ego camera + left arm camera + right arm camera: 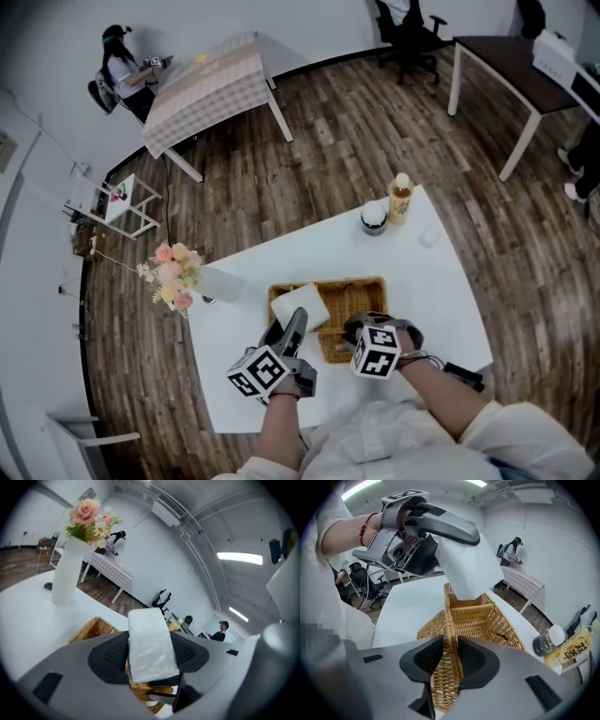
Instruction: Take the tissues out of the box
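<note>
A white tissue pack (302, 305) hangs over the left end of the wicker basket (364, 285), with my left gripper (292, 325) shut on it. In the left gripper view the tissue pack (150, 641) stands upright between the dark pads, above the basket (93, 627). My right gripper (362, 330) is at the basket's near side. In the right gripper view its pads sit tight on either side of the basket's wall (449, 639), shut on it. That view also shows the tissue pack (466, 569) held by the left gripper (433, 543) above the basket's inside (487, 616).
The basket sits on a white table (281, 258). A white vase of pink flowers (217, 282) stands at the table's left. A dark-lidded jar (373, 218) and a yellow bottle (401, 198) stand at the far edge. A black object (466, 376) lies near my right forearm.
</note>
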A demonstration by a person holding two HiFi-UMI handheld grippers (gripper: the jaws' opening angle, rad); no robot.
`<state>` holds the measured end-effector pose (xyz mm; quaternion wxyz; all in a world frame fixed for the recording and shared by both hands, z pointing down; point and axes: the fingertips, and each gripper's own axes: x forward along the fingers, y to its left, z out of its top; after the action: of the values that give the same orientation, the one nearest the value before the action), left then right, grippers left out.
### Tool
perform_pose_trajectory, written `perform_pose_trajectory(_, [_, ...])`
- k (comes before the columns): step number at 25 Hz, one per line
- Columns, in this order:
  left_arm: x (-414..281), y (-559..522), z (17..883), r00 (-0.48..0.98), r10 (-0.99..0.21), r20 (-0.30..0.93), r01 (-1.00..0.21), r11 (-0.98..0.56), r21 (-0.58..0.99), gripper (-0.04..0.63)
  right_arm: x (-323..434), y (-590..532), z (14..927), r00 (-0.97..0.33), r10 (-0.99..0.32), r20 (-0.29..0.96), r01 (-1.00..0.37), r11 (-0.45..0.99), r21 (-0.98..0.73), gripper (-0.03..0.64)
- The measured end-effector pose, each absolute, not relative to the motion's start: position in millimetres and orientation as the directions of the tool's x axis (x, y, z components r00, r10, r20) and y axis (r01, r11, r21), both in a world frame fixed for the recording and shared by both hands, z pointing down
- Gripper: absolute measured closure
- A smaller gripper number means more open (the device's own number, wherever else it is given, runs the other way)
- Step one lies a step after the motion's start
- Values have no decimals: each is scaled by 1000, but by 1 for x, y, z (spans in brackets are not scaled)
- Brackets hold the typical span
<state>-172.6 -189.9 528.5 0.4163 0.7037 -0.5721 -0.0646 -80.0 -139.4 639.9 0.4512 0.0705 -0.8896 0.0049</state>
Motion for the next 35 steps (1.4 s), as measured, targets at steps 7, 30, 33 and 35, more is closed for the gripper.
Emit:
perform_pose_trajectory(7, [-163, -194, 514, 358, -893, 272, -579, 16, 815, 341, -78, -137, 640, -596, -125, 793, -131, 990, 57, 495])
perform_pose_trajectory(30, [-140, -203, 478, 351, -936, 25, -335, -101, 937, 341, -69, -145, 456, -973, -201, 117, -217, 966, -138, 509])
perform_pose_trajectory(33, [-141, -204, 475, 346, -938, 6, -319, -111, 941, 341, -72, -143, 447, -974, -210, 83, -219, 968, -125, 549])
perform_pose_trajectory(35, [-141, -204, 473, 346, -938, 1, -318, -116, 941, 341, -73, -141, 444, -975, -209, 79, -217, 969, -119, 557])
